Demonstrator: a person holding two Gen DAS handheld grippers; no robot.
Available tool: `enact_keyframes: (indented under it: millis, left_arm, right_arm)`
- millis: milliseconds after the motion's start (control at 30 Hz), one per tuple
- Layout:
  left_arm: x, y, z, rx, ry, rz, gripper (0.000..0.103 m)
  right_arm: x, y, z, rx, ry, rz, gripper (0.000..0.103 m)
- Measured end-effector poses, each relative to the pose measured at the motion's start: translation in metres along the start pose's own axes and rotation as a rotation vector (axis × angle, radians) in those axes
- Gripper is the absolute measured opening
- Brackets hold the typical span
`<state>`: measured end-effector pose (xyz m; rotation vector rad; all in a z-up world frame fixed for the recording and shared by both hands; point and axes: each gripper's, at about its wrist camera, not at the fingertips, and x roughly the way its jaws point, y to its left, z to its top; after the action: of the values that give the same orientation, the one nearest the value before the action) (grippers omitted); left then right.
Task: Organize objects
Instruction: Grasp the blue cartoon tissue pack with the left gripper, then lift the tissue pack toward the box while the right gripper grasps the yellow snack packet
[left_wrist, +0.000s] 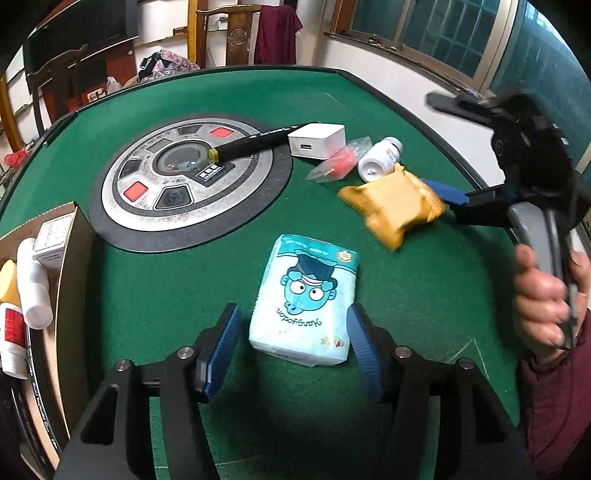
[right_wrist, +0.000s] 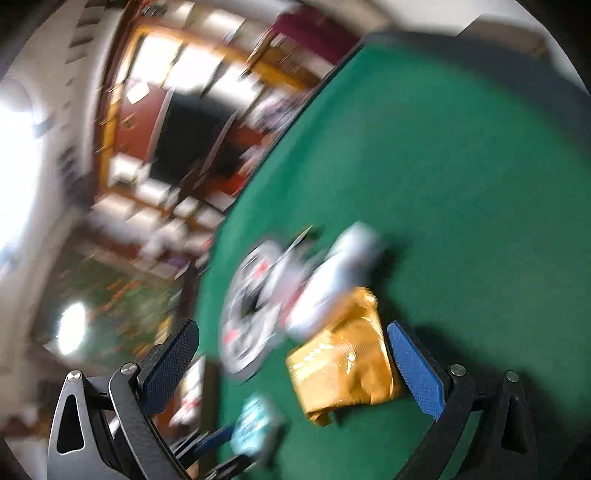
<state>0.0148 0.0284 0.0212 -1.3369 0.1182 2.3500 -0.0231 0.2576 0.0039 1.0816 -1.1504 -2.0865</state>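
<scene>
A light blue tissue pack (left_wrist: 304, 301) with a cartoon face lies on the green table between the fingers of my open left gripper (left_wrist: 295, 332), which do not touch it. A yellow snack packet (left_wrist: 393, 206) lies to the right, against one blue pad of my right gripper (left_wrist: 443, 147). In the blurred right wrist view the packet (right_wrist: 345, 363) sits between the wide-open fingers of the right gripper (right_wrist: 291, 354), close to the right pad (right_wrist: 415, 367). A white pill bottle (left_wrist: 378, 158), a red item in a clear bag (left_wrist: 340, 162), a white charger (left_wrist: 317, 141) and a black pen (left_wrist: 255, 142) lie beyond.
A cardboard box (left_wrist: 68, 266) at the left edge holds a white bottle (left_wrist: 33, 284), a small white carton (left_wrist: 53, 238) and other items. A round metal control panel (left_wrist: 186, 177) is set in the table's middle. Chairs and a window stand behind the table.
</scene>
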Motion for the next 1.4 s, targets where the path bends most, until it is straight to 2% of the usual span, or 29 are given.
enact_keyframes:
  millis: [33,67,167,233,333,433,500,633,667,733,833,1033,1133,1300,1400]
  left_arm:
    - [-0.001,0.002,-0.001,-0.004,-0.001,0.003,0.062]
    - [-0.001,0.003,0.0,-0.008,-0.004,0.003,0.063]
    - [0.004,0.0,0.003,0.005,-0.015,0.023,0.068]
    - [0.011,-0.005,0.004,0.04,-0.011,0.04,0.068]
    - [0.019,-0.018,0.006,0.106,-0.011,0.082,0.068]
    - [0.025,-0.027,0.011,0.146,-0.031,0.089,0.068]
    - [0.029,-0.029,0.014,0.145,-0.049,0.09,0.072]
    - [0.029,-0.027,0.013,0.119,-0.061,0.089,0.074]
    - [0.027,-0.026,0.011,0.114,-0.057,0.087,0.071]
    - [0.022,-0.026,0.007,0.118,-0.062,0.088,0.048]
    - [0.006,-0.022,0.0,0.089,-0.08,0.064,0.046]
    - [-0.053,-0.006,-0.018,0.003,-0.173,0.014,0.046]
    - [-0.083,0.007,-0.03,-0.043,-0.213,0.0,0.047]
    - [-0.12,0.038,-0.05,-0.092,-0.256,0.023,0.047]
    - [-0.137,0.059,-0.064,-0.128,-0.282,0.038,0.047]
  right_arm:
    - [0.006,0.005,-0.003,-0.019,0.04,0.044,0.103]
    - [0.011,0.011,-0.006,-0.046,0.057,0.047,0.103]
    - [0.017,0.022,-0.015,-0.133,0.038,-0.107,0.103]
    - [0.018,0.025,-0.017,-0.154,0.019,-0.164,0.103]
    - [0.016,0.024,-0.018,-0.158,-0.013,-0.209,0.103]
    - [0.013,0.024,-0.015,-0.159,-0.028,-0.232,0.103]
    - [0.01,0.023,-0.012,-0.165,-0.027,-0.238,0.103]
    - [0.01,0.022,-0.01,-0.174,-0.026,-0.263,0.103]
    - [0.01,0.021,-0.01,-0.173,-0.025,-0.265,0.103]
    - [0.008,0.02,-0.01,-0.169,-0.024,-0.267,0.103]
    - [0.007,0.019,-0.009,-0.169,-0.025,-0.268,0.103]
    - [0.009,0.03,-0.018,-0.243,-0.02,-0.292,0.103]
    - [0.022,0.042,-0.029,-0.322,0.01,-0.359,0.103]
    - [0.051,0.059,-0.054,-0.468,0.055,-0.62,0.103]
    - [0.065,0.064,-0.063,-0.539,0.069,-0.711,0.102]
